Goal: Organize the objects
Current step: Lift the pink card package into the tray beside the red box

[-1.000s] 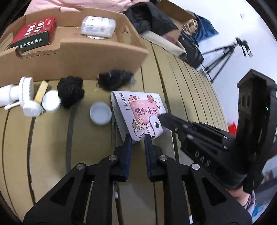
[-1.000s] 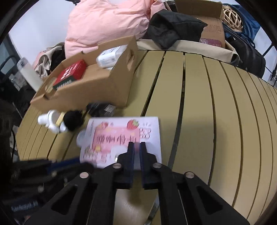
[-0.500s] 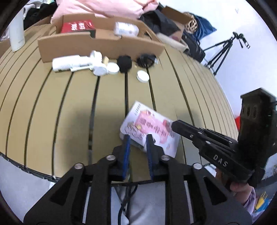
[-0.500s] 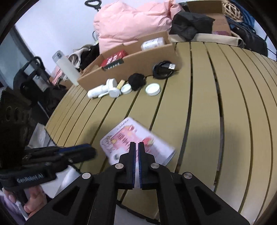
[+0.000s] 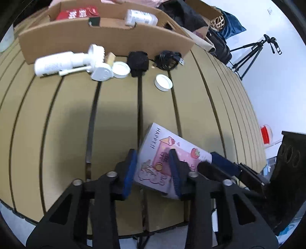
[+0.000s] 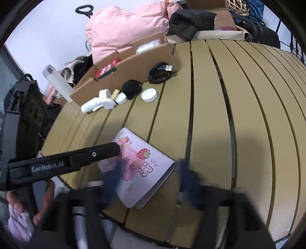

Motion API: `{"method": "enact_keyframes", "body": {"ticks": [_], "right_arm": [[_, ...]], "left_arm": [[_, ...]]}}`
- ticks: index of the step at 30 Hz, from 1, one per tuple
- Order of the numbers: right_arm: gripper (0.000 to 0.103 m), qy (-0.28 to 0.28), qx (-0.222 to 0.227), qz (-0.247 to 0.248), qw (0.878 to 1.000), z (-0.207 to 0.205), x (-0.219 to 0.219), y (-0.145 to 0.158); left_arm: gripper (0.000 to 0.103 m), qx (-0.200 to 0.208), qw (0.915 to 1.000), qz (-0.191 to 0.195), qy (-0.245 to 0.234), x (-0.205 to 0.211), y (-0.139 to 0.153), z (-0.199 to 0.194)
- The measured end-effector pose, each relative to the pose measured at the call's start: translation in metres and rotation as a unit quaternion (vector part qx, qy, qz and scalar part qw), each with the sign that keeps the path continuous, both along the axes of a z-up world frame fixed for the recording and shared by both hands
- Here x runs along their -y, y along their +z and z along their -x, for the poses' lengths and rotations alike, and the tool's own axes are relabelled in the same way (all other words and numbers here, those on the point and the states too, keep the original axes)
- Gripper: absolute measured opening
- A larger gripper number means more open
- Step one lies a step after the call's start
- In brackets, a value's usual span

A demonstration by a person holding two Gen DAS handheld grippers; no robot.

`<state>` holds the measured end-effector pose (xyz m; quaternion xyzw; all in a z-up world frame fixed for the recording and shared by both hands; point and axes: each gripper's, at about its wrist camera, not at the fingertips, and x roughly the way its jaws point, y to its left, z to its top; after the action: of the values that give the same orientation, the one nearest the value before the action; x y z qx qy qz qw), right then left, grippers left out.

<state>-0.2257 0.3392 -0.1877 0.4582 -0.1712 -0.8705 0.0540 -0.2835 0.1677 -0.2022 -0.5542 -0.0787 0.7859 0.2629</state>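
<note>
bare slats mid-table (image 5: 114,115), clutter lining cardboard box (image 5: 107,36), notebook (image 5: 162,160) at near edge

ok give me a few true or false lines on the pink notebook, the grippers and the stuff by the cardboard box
1. The pink notebook lies near the table's front edge. True.
2. The left gripper is shut tight on the notebook. False: its jaws stand apart, one on each side of the notebook's corner.
3. The red box sits inside the cardboard box. True.
4. The black cable is coiled inside the cardboard box. False: it lies on the table just outside the box wall.
5. The right gripper is closed. False: its blurred fingers are spread wide over the notebook.
6. A white lid lies alone on the table. True.
</note>
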Motion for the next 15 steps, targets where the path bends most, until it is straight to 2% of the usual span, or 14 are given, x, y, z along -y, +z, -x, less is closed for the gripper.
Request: {"method": "enact_keyframes", "body": {"ticks": [3, 5, 8, 12, 15], "right_arm": [[0.038, -0.005, -0.005, -0.018, 1.0, 0.008, 0.001, -0.002], [0.029, -0.007, -0.005, -0.014, 1.0, 0.013, 0.0, -0.001], [0.028, -0.003, -0.024, -0.011, 1.0, 0.025, -0.001, 0.012], [0.026, 0.014, -0.061, -0.005, 0.998, 0.057, 0.001, 0.043], [0.026, 0.028, -0.092, -0.021, 0.995, 0.091, 0.011, 0.072]], "left_arm": [[0.021, 0.008, 0.9996, -0.019, 0.018, 0.007, 0.0, 0.002], [0.02, 0.005, 0.9996, -0.02, 0.021, 0.01, 0.003, 0.001], [0.018, 0.007, 0.9982, -0.051, 0.031, 0.018, 0.014, 0.005], [0.017, -0.026, 0.9964, -0.064, 0.048, 0.026, 0.046, 0.026], [0.017, -0.062, 0.9928, -0.084, 0.059, 0.038, 0.082, 0.061]]}}
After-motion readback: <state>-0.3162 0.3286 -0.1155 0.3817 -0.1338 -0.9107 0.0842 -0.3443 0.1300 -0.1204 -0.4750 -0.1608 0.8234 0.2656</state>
